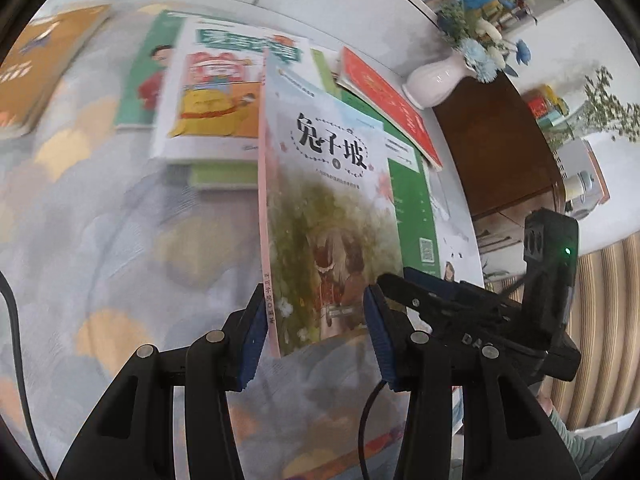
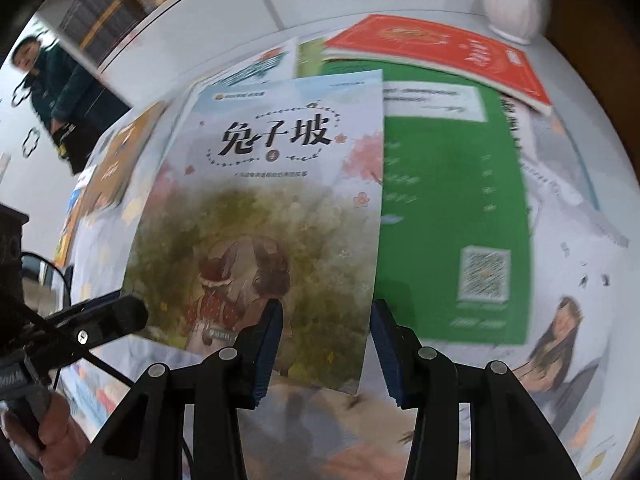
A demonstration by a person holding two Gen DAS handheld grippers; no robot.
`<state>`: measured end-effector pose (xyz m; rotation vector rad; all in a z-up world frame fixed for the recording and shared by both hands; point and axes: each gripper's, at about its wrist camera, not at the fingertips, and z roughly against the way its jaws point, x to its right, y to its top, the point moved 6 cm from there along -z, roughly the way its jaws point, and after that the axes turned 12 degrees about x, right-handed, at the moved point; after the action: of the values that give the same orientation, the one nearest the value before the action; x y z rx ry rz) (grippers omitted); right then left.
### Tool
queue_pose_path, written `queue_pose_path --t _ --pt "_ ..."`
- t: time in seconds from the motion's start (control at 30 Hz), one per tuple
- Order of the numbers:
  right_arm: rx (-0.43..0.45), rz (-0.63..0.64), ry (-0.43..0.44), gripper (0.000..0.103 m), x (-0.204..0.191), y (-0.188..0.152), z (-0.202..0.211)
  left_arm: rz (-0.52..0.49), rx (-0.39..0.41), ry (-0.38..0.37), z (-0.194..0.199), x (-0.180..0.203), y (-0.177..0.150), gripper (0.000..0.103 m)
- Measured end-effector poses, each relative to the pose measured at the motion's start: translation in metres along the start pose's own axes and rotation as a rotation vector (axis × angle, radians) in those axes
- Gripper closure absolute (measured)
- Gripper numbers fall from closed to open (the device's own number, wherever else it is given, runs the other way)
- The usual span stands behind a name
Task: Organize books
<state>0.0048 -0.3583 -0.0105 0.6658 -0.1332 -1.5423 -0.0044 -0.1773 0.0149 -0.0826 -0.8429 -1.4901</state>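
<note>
Between the blue-padded fingers of the left gripper (image 1: 316, 332) sits the lower end of a picture book (image 1: 328, 216) with black Chinese title lettering and a painted meadow scene. Its pink spine lies against the left pad (image 1: 254, 332); the right pad stands off the cover's far edge, with a gap showing, so whether the book is truly clamped cannot be told. The book is lifted and tilted above the patterned tablecloth (image 1: 100, 248).

The right gripper (image 2: 324, 344), seen from its own camera, has its jaws partly apart around the same book's lower right corner; its left pad (image 2: 268, 348) overlaps the cover, while the right pad (image 2: 384, 348) stands clear of the page edge. A firm grip cannot be confirmed there either.

Beyond the held book, away from the grippers, lies a green book (image 2: 448, 208) with a QR code, flat on the table. Further out, a red book (image 2: 440, 52) rests partly over it. To the left of the left gripper's line are a cartoon-covered book (image 1: 224, 92) on a green one, and an orange-brown book (image 1: 36, 68). Farthest off stands a white vase (image 1: 436, 78) with blue flowers.
</note>
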Motion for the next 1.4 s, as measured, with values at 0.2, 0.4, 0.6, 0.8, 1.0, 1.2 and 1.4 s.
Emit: queue_pose_path --t 0.2,0.4,0.6,0.8,1.0,1.2,1.4 --pt "-0.027 0.056 0.101 0.058 -0.047 -0.020 0.004 0.088 0.053 0.045 0.025 -0.037 0.000 0.060" --pt "-0.108 0.014 0.134 0.058 -0.063 -0.049 -0.013 0.142 0.038 0.130 0.037 -0.081 -0.010 0.060" --pt "-0.142 -0.087 0.111 0.059 -0.053 -0.064 -0.016 0.081 -0.009 0.176 0.031 -0.094 -0.018 0.060" --pt "-0.075 -0.130 0.035 0.058 -0.054 -0.063 -0.015 0.044 -0.097 0.093 -0.001 -0.083 -0.022 0.059" --pt "-0.024 -0.189 0.034 0.053 -0.054 -0.062 -0.014 0.004 -0.084 -0.162 0.039 -0.049 -0.010 0.059" --pt "-0.010 -0.234 0.047 0.053 -0.045 -0.063 -0.010 0.094 -0.095 -0.216 0.022 -0.056 -0.007 0.079" --pt "0.013 -0.247 0.016 0.052 -0.052 -0.064 -0.012 0.071 -0.125 -0.172 -0.005 -0.055 -0.019 0.093"
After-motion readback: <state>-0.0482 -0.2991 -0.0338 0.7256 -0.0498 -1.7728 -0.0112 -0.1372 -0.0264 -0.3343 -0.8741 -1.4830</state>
